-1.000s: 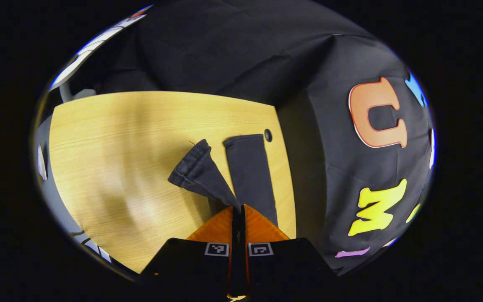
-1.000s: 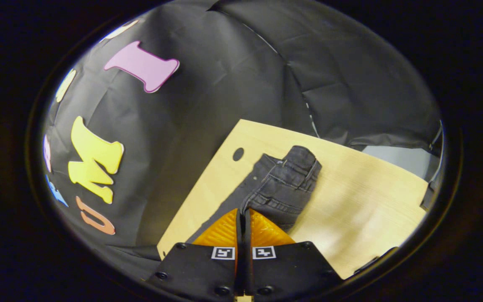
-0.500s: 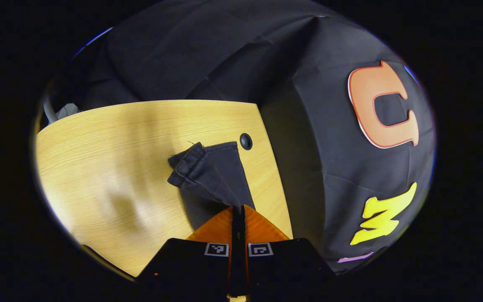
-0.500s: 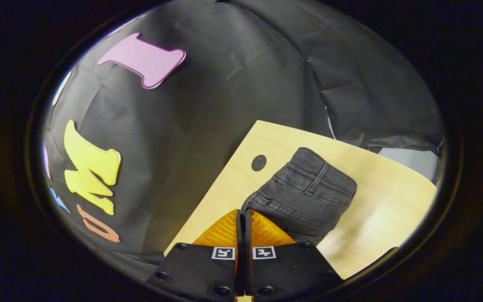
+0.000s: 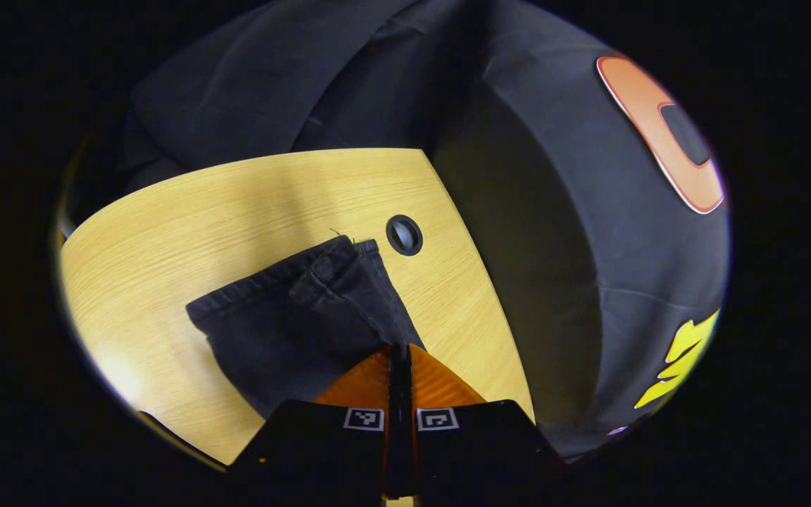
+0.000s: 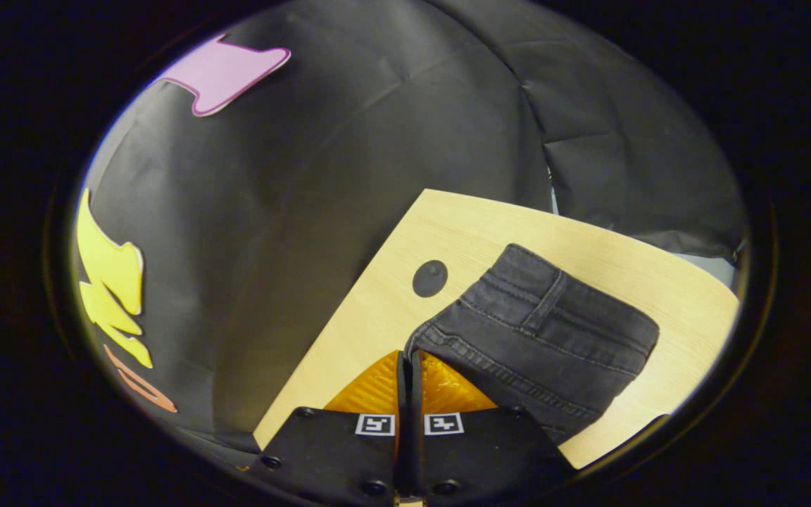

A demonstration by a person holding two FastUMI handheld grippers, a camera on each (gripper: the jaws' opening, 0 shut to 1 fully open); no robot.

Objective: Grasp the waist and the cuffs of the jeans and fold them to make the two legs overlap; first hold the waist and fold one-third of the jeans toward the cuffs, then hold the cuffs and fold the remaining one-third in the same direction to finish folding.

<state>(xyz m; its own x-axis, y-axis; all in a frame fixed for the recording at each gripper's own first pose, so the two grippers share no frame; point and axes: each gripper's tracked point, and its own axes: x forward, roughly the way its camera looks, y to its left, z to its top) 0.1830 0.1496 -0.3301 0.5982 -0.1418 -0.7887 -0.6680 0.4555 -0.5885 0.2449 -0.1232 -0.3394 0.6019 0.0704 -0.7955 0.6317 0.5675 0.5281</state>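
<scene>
In the left gripper view, the jeans [image 5: 293, 317] now lie lower and spread wider over the bench [image 5: 166, 225] than half a second ago, and the two cuffs [image 5: 338, 264] sit stacked near the round cable hole [image 5: 404, 234]; a second ago the legs lay apart in a V. The left gripper [image 5: 398, 350] has its fingers closed together on dark denim at the leg's edge. In the right gripper view, the waist [image 6: 553, 310] has flattened and stretched toward the bench's far right edge, covering more wood than before. The right gripper [image 6: 409, 354] is pinched tight on the waist's near corner. The jeans rest near the bench corner that holds the hole [image 6: 430, 278]. The bench [image 6: 490, 225] is pale yellow wood with fine grain. Black cloth [image 6: 377, 141] hangs in folds behind and beside it.
</scene>
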